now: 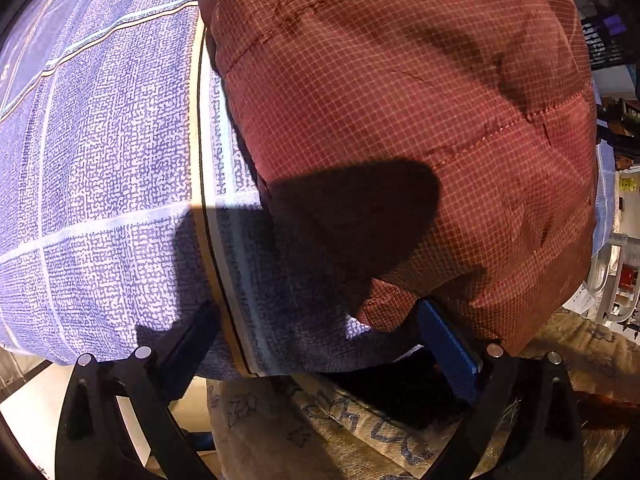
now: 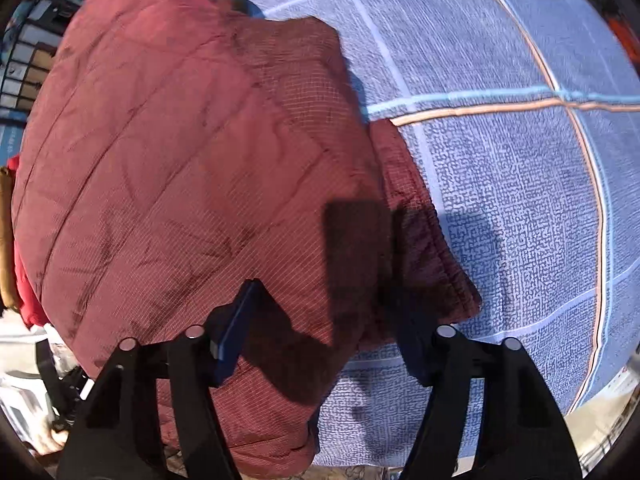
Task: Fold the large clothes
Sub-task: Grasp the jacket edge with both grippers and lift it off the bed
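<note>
A dark red, finely checked quilted jacket [image 1: 400, 100] lies spread on a blue patterned bedspread [image 1: 100, 160]. My left gripper [image 1: 320, 340] points down at the bed's near edge and stands wide open. A lower corner of the jacket lies between its fingers, close to the blue-padded right finger [image 1: 448, 344]. In the right wrist view the jacket [image 2: 180, 140] fills the left half and the bedspread [image 2: 520, 200] the right. My right gripper [image 2: 328, 336] hovers over the jacket's near edge with its jaws apart. Fabric lies between them, unpinched, partly in shadow.
Below the bed edge lies a beige mat with blue drawn patterns [image 1: 280, 420]. Cluttered shelves and white boxes [image 1: 620, 280] stand to the right. In the right wrist view a dark railing [image 2: 24, 72], something red [image 2: 28, 304] and white items [image 2: 24, 400] sit at the left.
</note>
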Action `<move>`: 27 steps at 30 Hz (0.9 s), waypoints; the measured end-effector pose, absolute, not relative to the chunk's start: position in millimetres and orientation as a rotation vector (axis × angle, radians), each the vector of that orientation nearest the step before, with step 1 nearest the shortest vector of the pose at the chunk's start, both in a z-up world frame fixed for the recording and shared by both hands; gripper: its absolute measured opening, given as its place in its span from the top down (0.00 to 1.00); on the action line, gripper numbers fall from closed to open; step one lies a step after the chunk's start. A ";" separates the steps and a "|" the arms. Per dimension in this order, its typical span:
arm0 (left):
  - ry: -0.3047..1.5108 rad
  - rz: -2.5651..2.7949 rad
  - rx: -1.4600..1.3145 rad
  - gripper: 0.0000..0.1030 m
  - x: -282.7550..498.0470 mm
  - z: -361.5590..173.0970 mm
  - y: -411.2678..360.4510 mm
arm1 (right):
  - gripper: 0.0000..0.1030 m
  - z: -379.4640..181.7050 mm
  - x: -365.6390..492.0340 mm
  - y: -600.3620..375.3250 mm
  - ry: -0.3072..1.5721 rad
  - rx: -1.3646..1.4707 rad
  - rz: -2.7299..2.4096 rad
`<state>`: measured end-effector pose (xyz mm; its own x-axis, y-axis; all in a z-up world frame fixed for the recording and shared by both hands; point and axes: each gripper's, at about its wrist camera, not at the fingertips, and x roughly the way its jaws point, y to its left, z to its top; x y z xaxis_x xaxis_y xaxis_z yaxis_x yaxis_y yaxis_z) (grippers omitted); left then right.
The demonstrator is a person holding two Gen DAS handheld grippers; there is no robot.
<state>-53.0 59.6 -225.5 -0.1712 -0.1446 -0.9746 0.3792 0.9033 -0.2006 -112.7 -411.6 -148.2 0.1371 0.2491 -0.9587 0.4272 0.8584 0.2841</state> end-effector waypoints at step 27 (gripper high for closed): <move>0.644 -0.691 -0.089 0.95 51.6 195.6 73.4 | 0.96 319.9 -122.8 -313.5 0.337 0.658 0.757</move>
<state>51.6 73.4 195.6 0.5859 -0.6187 -0.5234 0.5655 0.7748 -0.2828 -122.8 -313.5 319.9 0.6878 0.7241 -0.0511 -0.5223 0.5425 0.6579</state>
